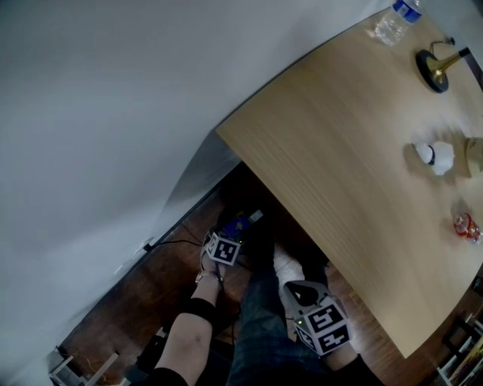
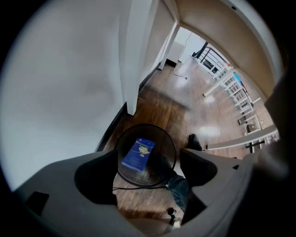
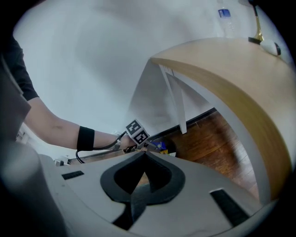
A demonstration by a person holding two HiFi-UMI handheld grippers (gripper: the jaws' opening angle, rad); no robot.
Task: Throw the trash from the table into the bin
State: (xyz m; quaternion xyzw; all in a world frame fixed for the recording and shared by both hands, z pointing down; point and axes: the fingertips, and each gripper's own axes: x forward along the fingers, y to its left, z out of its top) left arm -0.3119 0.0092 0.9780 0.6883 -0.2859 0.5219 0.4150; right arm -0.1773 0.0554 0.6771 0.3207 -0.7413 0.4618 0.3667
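My left gripper [image 2: 147, 171] points down over a round black mesh bin [image 2: 172, 143] on the wooden floor beside the table leg. Its jaws stand wide apart with nothing between the pads. A blue packet [image 2: 138, 154] lies inside the bin, below the jaws. In the head view the left gripper [image 1: 234, 230] is under the table's corner, with the blue packet [image 1: 238, 224] just beyond its tips. My right gripper [image 1: 296, 286] hangs near the table's edge; in its own view the right gripper [image 3: 143, 159] has its jaws closed together on nothing.
The wooden table [image 1: 339, 151] carries a water bottle [image 1: 394, 21], a black and gold lamp base [image 1: 436, 68], a white object [image 1: 434, 156] and a red wrapper [image 1: 466, 225]. A white wall runs at the left. My jeans leg [image 2: 178, 185] stands right beside the bin.
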